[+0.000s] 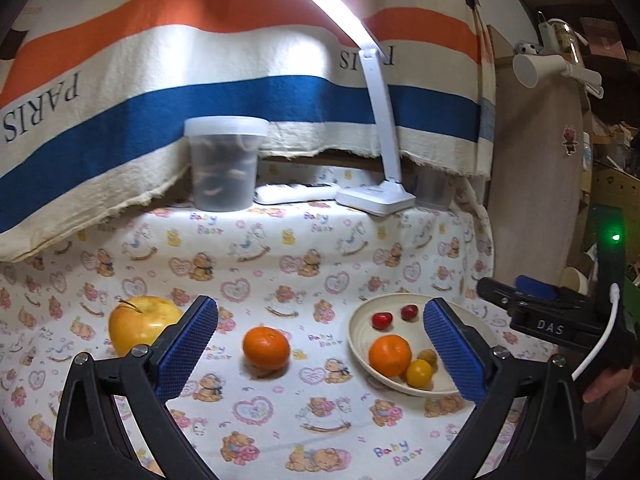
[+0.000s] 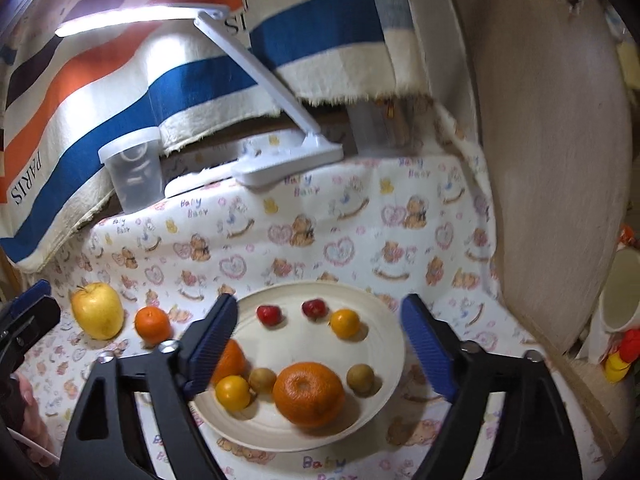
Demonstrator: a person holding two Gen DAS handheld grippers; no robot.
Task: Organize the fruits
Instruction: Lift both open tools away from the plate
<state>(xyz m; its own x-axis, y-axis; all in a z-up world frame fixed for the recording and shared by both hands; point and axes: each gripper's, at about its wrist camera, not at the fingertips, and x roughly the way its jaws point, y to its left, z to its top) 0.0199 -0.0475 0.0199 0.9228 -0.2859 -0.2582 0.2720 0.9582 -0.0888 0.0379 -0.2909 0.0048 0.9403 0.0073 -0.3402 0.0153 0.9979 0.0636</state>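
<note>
My left gripper (image 1: 320,350) stands spread wide and holds nothing, and the loose orange (image 1: 266,347) lies straight ahead of it on the printed cloth (image 1: 304,420), framed almost dead centre between the two blue pads. That is the relation my next move seems to turn on: the fruit sits forward and slightly left of centre, with no long axis to align to since it is round, so a plain advance should bring the jaws around it. The yellow apple (image 1: 142,326) rests further left, partly behind my left finger, near the orange but apart from it. My left hand is clearly the nearer one to both. My right gripper (image 2: 320,354) is also open and empty, hanging over the cream plate (image 2: 384,320), where a big orange (image 2: 309,394) lies among two small yellow fruits, two brownish ones, two small red ones and another orange half hidden behind my finger. The plate lies to the right of the loose orange, so the carry would be short. Readable writing: "Baby Bear" repeated on the cloth, "PARIS" on the striped blanket (image 1: 168,92) behind, and "DAS" on the right gripper's body as seen from the left wrist.
</note>
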